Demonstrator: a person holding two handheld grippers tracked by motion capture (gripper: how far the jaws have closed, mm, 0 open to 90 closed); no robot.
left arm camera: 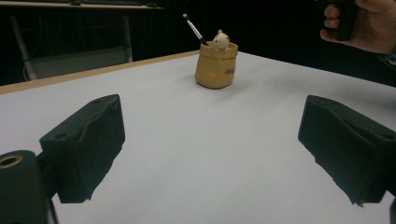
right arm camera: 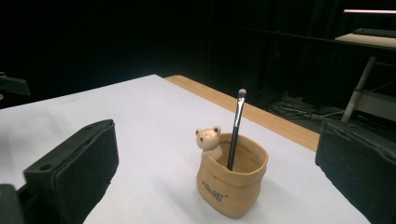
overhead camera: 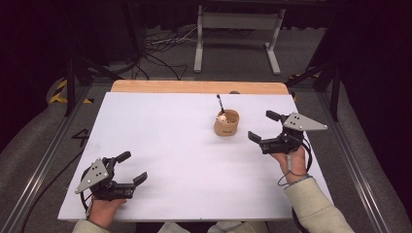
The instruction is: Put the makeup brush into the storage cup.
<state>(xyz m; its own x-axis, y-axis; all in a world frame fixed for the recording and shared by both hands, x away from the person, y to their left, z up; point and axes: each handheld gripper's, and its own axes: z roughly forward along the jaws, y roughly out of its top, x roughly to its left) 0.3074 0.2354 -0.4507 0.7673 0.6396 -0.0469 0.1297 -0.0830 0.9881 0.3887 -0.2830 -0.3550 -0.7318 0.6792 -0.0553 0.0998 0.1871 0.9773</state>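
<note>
A tan sack-shaped pot (overhead camera: 226, 123) with a small bear figure on its rim stands upright right of the white table's middle. A thin dark brush (overhead camera: 220, 103) leans out of it. The same pot (right arm camera: 232, 185) sits close ahead in the right gripper view, the brush (right arm camera: 236, 127) standing in it. My right gripper (overhead camera: 261, 127) hangs open just right of the pot, with nothing between its jaws. My left gripper (overhead camera: 131, 167) rests open near the front left corner, far from the pot (left arm camera: 215, 65).
A wooden strip (overhead camera: 198, 87) borders the far edge of the white board (overhead camera: 170, 145). Beyond it stand a grey metal frame (overhead camera: 238, 29) and loose cables (overhead camera: 155, 53) on the floor. Metal rails run along both sides of the table.
</note>
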